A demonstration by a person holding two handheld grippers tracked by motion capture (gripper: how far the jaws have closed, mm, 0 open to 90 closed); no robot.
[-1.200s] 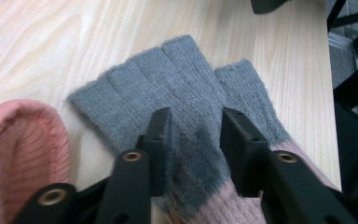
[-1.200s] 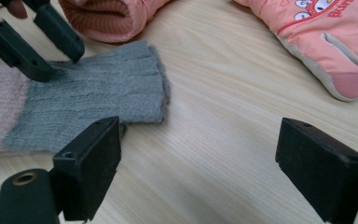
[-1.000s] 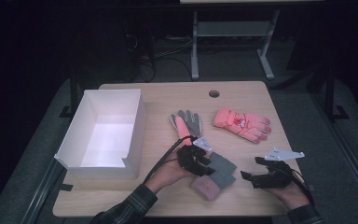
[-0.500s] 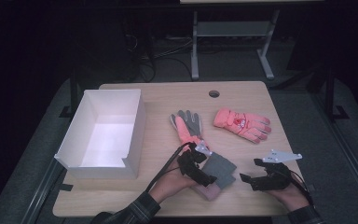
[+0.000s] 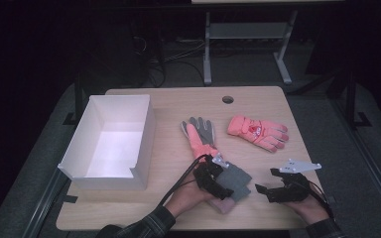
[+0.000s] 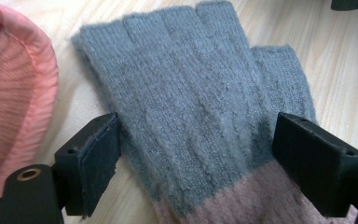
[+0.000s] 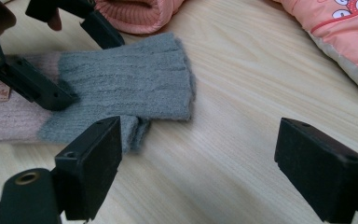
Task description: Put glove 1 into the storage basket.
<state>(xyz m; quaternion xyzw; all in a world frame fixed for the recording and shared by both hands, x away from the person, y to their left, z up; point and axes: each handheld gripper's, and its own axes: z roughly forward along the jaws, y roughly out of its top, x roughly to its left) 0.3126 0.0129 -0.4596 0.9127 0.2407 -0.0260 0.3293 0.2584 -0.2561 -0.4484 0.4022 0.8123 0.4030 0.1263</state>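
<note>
At the near edge of the wooden table (image 5: 168, 101), a little right of centre, lies the grey knitted glove (image 5: 237, 179) with a pale pink cuff, flat on the wood, fingertips toward the far right. Over it sits the left gripper (image 5: 217, 184), low on the glove, held by the left hand (image 5: 191, 196) coming in from the near side. Seen in the left gripper view as two black jaws spread wide, one at each side of the glove (image 6: 200, 107), near the line where grey meets pink; jaws just been opening, the glove between them but not squeezed, the left pad close against the knitted edge, the right one at the other edge. Whether the pads really touch the wool, cannot tell.

To the right, well apart from the glove, rests the right gripper (image 5: 263, 191) in the right hand (image 5: 305, 206), near the table edge, with the grey three-cornered plate on top. Jaws also spread wide, with only bare wood between them in the right gripper view, and the glove (image 7: 126, 88) lying farther off to the left.

Just beyond the grey glove, touching or nearly so, an orange and grey work glove (image 5: 198, 134). Farther right, an orange winter glove (image 5: 258, 132). At the left, an open white box (image 5: 144, 131).
</note>
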